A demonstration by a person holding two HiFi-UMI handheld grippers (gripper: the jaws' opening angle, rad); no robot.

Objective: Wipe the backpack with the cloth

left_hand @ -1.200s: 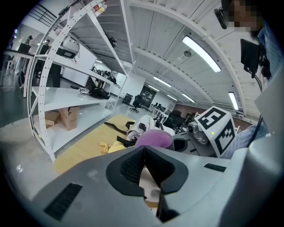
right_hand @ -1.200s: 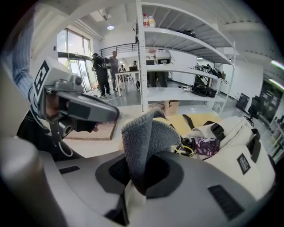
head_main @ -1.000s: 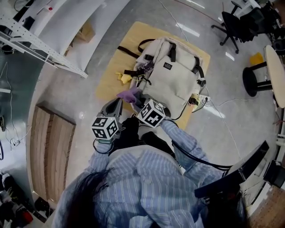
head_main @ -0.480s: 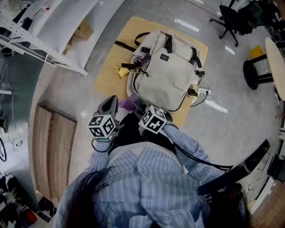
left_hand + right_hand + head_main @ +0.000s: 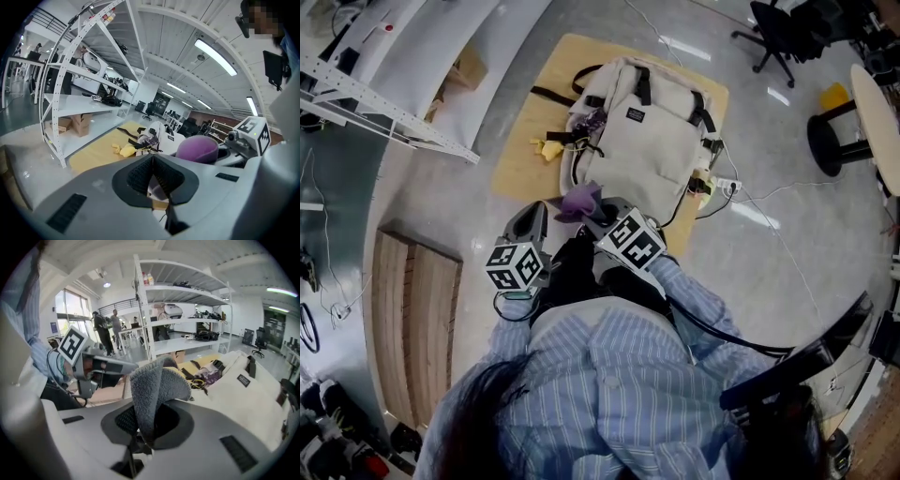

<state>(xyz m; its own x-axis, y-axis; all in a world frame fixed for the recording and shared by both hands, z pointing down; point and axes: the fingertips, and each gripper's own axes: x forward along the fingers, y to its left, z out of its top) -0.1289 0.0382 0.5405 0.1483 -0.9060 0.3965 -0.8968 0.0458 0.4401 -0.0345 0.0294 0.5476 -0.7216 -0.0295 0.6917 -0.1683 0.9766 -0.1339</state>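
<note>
Head view – right tongs grip cloth at backpack edge.

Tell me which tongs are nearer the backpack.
Right. The right tongs, shut on the cloth, are at the near edge of the backpack. The left tongs, shut and empty, hang farther off to its left.

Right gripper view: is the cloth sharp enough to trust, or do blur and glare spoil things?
Right gripper view: cloth sharp and evenly lit; fisheye bends the shelving. Head view: light streaks glare on the floor, but the backpack itself is clear.
</note>
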